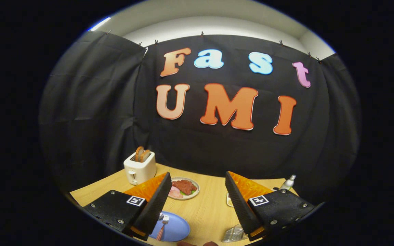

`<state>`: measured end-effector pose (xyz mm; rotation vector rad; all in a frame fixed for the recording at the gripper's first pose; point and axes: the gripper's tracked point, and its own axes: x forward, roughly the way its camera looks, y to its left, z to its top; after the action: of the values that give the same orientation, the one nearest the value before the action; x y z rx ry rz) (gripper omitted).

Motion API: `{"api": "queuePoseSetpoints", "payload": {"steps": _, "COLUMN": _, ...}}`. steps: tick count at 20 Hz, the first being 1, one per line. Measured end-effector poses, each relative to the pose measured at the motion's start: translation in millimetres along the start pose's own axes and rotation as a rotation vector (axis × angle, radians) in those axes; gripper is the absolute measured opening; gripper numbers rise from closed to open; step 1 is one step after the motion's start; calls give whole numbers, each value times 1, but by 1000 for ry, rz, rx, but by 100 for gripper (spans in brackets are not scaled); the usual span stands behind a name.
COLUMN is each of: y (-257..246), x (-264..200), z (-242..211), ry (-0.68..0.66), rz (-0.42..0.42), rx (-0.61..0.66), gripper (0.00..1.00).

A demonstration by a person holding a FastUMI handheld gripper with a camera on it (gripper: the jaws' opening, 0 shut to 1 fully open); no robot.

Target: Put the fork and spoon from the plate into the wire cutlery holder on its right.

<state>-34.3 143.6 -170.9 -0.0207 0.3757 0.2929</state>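
A blue plate [173, 228] lies on the wooden table just below my left finger, partly hidden by it. A fork [162, 226] with a reddish handle rests on the plate, tines pointing away; a bit of a second utensil [160, 216] peeks out beside the finger. The wire cutlery holder [234, 234] sits to the plate's right, under my right finger, mostly hidden. My gripper [198, 201] hovers above the table, open wide, nothing between its fingers.
A white toaster [140, 167] with two slices of toast stands at the back left. A plate of food [184, 188] lies beyond the fingers, mid-table. A small bottle [288, 182] stands at the back right. Another dish edge [229, 201] shows beside the right finger.
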Motion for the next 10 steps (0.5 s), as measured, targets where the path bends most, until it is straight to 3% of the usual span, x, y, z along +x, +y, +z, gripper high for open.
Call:
{"api": "queuePoseSetpoints", "payload": {"steps": 5, "y": 47, "x": 11, "z": -70, "ry": 196, "rz": 120, "rx": -27, "gripper": 93}}
{"api": "queuePoseSetpoints", "payload": {"steps": 10, "y": 68, "x": 13, "z": -136, "ry": 356, "rz": 146, "rx": -44, "gripper": 91}}
